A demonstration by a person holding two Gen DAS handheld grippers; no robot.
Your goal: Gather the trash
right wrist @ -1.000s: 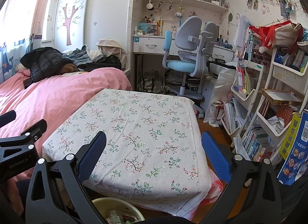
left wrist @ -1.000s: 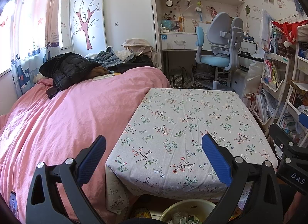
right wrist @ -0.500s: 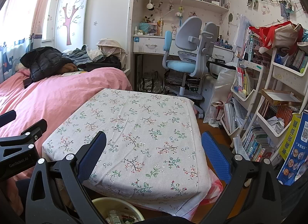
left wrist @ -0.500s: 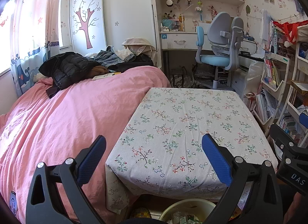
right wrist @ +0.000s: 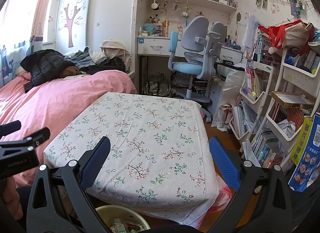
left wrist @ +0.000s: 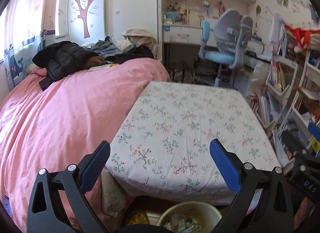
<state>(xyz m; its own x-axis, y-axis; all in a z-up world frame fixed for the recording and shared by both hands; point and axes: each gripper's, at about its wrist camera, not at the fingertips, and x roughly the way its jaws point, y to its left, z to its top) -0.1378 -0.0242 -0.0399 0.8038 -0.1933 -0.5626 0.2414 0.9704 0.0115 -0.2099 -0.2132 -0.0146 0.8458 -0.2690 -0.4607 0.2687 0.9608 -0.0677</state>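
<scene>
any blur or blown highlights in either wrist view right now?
Left wrist: motion-smeared, with the floral cloth, desk chair and shelves soft, while the left tongs stay crisp; the curtain at the window is washed out. Right wrist: sharp throughout, right tongs included, with only mild overexposure at the curtain. Both show fisheye bending and dark corners.

Matt floral cotton-like tablecloth (right wrist: 140, 133), soft pink fabric bedspread (left wrist: 50, 112), smooth pale plastic bin (right wrist: 104, 210)
</scene>
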